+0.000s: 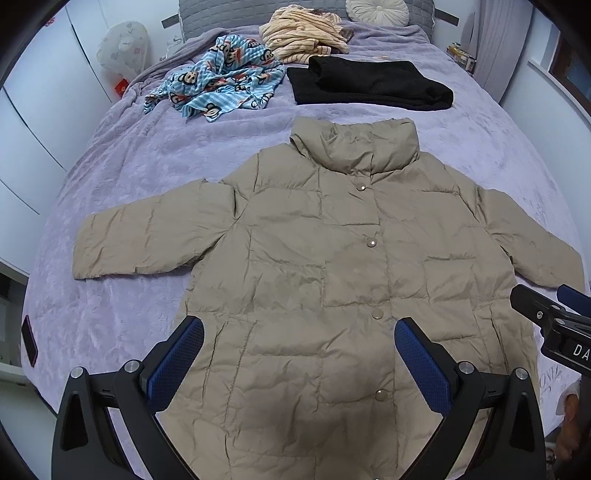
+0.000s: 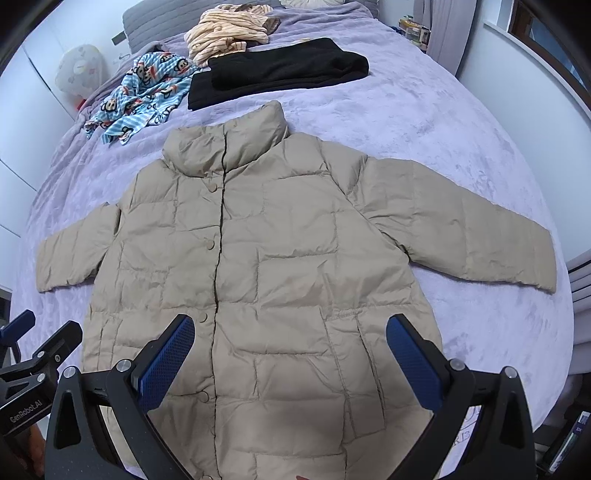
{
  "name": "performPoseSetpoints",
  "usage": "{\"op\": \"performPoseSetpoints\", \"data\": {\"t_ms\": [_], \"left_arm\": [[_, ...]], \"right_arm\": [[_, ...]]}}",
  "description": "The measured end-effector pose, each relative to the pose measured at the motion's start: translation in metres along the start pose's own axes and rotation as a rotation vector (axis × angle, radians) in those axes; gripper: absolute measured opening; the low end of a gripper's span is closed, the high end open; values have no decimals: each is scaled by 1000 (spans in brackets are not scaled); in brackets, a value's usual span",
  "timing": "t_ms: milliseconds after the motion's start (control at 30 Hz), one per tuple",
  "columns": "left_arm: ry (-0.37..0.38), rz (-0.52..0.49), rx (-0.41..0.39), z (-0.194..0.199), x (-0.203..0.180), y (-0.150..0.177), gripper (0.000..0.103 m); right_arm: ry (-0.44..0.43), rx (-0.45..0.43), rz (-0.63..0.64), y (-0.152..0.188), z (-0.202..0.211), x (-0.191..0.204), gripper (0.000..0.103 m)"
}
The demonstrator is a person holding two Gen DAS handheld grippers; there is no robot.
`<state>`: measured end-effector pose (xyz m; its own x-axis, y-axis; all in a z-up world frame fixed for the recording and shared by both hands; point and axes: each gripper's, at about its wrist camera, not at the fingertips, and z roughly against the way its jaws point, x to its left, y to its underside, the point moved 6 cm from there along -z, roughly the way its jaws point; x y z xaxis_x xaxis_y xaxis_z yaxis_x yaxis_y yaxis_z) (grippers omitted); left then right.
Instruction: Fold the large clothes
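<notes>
A beige puffer jacket (image 1: 332,258) is lying spread flat, front up and snapped closed, on the lavender bed (image 1: 129,166), its collar (image 1: 354,147) pointing toward the head of the bed and its hem reaching the foot edge, where both tongs are being held. The long axis of the jacket is therefore running straight away from the tongs, foot to head, while the sleeves are being left stretched out toward the two side edges. The left tongs (image 1: 299,365) are being held wide open above the lower front panel, nothing gripped between the blue pads; the right tongs (image 2: 290,363) are likewise being held wide open and empty, over the hem on the other side of the button line. The left sleeve (image 1: 147,243) is lying nearer the left tongs, and the right sleeve (image 2: 461,236) nearer the right tongs (each cuff is well apart from its tongs, further up the bed and outward), so a first fold inward would probably be calling for each side to be reached by its own hand. Near the head of the bed, a folded black garment (image 1: 369,85), a blue cartoon-print garment (image 1: 218,85) and a striped cream garment (image 1: 303,33) are being left aside.
</notes>
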<state>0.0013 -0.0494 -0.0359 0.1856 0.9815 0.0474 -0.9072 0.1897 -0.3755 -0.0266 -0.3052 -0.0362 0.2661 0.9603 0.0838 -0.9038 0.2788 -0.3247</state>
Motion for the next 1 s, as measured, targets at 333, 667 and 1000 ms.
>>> {"op": "performPoseSetpoints", "data": {"t_ms": [333,667,1000], "left_arm": [[-7,0,3,0,-5,1,103],[-19,-7,7,-1,-10,-2,103],[-12,1,10,-1,-4,2,103]], "right_arm": [[-4,-5,1,-1,1,-1,103],[-3,-12,16,-1,1,3,103],[-10,-9,26,-1,-4,5,103]]}}
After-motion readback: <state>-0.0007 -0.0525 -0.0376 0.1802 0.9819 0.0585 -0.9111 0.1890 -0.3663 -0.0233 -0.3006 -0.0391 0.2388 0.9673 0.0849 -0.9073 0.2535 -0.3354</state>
